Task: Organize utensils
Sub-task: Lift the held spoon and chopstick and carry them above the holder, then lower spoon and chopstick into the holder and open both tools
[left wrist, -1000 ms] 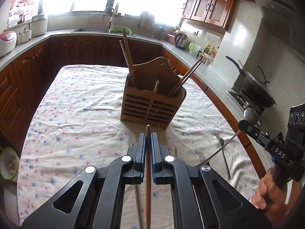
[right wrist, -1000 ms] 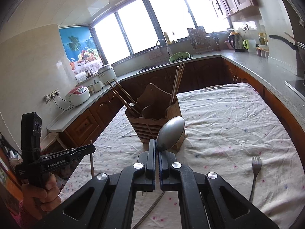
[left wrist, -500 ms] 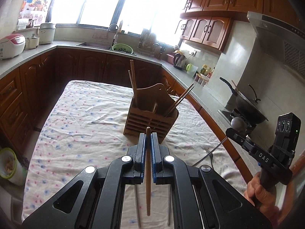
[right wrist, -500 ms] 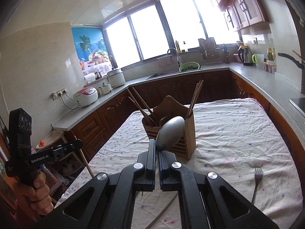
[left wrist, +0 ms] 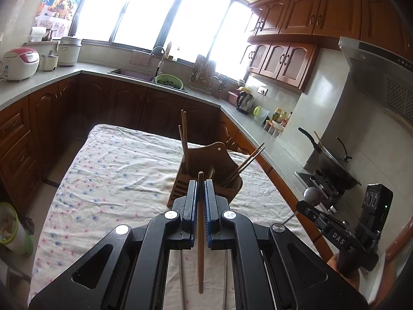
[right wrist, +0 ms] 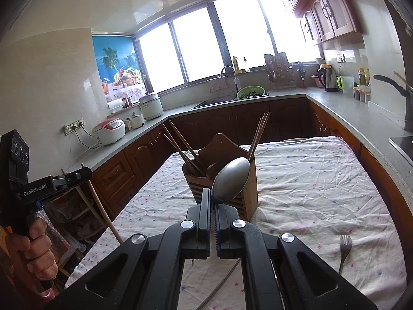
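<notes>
Left gripper (left wrist: 200, 190) pinches a wooden chopstick (left wrist: 200, 235); right gripper (right wrist: 213, 202) pinches a spoon (right wrist: 231, 180), handle mostly hidden. Holder (right wrist: 245, 180) at twelve o'clock, partly blocked.

Bright windows (right wrist: 206, 49), wood cabinets (left wrist: 281, 62), gray counter (right wrist: 343, 111), tiled walls.

Strong daylight through the windows (left wrist: 165, 13); we see the panes blown out white in both views. Cabinets (right wrist: 204, 126) below sit in deep shadow. Fisheye bends the counters and darkens the corners. Tablecloth (right wrist: 309, 180) sharp, evenly lit.
</notes>
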Tool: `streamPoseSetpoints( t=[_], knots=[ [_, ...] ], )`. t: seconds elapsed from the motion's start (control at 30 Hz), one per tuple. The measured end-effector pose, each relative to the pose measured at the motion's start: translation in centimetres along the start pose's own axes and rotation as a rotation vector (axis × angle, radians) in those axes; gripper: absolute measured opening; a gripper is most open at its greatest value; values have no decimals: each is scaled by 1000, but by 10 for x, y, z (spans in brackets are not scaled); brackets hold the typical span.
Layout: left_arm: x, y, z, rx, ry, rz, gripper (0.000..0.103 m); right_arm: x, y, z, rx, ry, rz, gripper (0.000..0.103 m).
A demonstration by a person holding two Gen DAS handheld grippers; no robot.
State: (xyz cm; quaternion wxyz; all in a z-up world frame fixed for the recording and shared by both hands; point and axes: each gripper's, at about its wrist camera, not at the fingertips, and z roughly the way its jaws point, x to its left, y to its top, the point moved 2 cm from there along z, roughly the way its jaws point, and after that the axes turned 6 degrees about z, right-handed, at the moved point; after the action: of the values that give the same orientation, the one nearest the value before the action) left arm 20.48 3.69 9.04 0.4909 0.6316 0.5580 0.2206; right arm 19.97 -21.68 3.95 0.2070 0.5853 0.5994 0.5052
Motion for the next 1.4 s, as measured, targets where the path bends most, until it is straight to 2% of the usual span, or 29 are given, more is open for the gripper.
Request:
streamPoseSetpoints(
  t=[0.23,0.47,0.67,0.77,0.9,1.1,1.4],
  knots=[
    [1,32,10,-74,1,-7,4,1,15,14,-26,-19,-28,2],
    [-2,79,24,-188,13,2,4,6,46,32,-86,-38,-86,2],
    [-2,118,46,-286,71,8,4,17,78,51,-150,-64,-159,2],
    [6,128,64,-309,96,-18,4,19,86,66,-164,-87,-200,2],
    [20,123,90,-313,127,-71,4,16,83,91,-148,-109,-222,2],
    [39,91,131,-268,151,-130,4,12,57,125,-99,-123,-243,2],
    [47,56,165,-184,157,-126,5,0,31,155,-15,-113,-220,2]
  ],
)
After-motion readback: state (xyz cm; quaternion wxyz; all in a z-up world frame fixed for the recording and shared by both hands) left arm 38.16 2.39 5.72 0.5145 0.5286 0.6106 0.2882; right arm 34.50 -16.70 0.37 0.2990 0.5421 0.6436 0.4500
